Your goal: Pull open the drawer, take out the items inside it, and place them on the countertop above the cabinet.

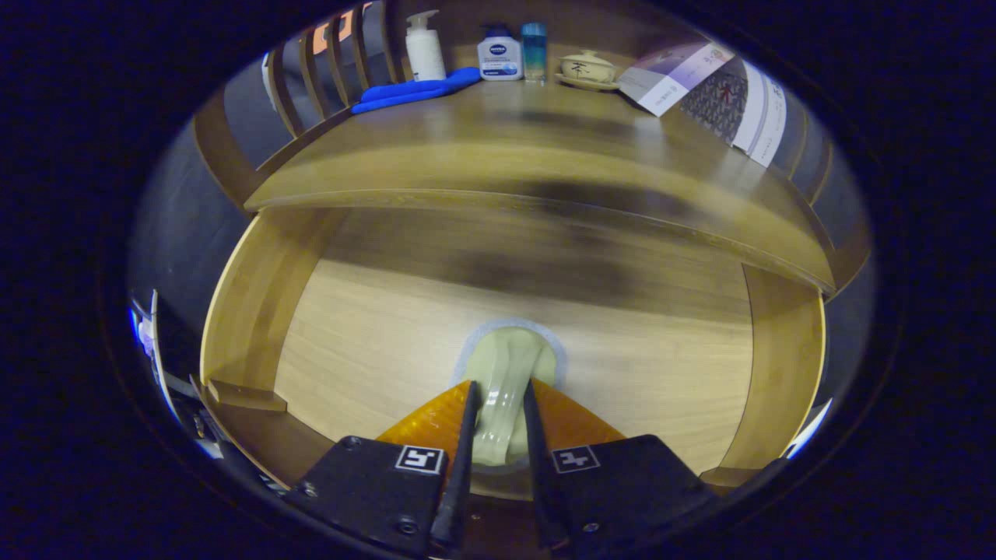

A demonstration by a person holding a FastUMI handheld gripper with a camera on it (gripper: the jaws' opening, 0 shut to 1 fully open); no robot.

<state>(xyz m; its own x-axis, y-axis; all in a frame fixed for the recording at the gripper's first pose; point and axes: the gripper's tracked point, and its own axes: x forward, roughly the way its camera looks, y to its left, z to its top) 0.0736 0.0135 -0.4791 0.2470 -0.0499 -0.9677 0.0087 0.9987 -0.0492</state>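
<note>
My gripper is down inside the open wooden drawer, shut on a pale green soft item with a whitish rim. Both dark fingers press its sides, and its rounded far end sticks out just ahead of them. The item appears squeezed and creased between the fingers, just above the drawer's light floor. Beyond and above the drawer runs the brown countertop. A blue elongated item lies on the countertop's far left part.
At the back of the countertop stand a white pump bottle, a white-and-blue bottle, a blue glass bottle and a lidded cup on a saucer. A booklet leans at the right. Drawer side walls flank the gripper.
</note>
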